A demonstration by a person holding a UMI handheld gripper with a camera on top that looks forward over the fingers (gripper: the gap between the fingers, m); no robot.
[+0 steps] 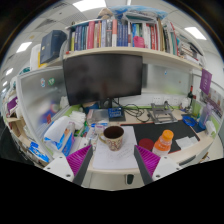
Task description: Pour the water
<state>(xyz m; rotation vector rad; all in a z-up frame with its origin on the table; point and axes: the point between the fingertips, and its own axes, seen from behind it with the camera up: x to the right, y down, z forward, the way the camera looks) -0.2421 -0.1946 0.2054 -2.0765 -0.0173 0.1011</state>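
A brown patterned mug (113, 136) with dark liquid inside stands upright on a white surface (112, 165), just ahead of my fingers and centred between them. My gripper (113, 153) is open, its magenta pads (79, 160) spread wide at either side with nothing held. To the left, beyond the left finger, a clear plastic bottle (58, 131) with a blue label lies tilted. An orange bottle (163, 142) stands to the right, just past the right finger.
A dark monitor (103, 75) stands behind the mug under a shelf of books (120, 38). Cables, small boxes and desk clutter (160, 112) fill the desk behind and to the right.
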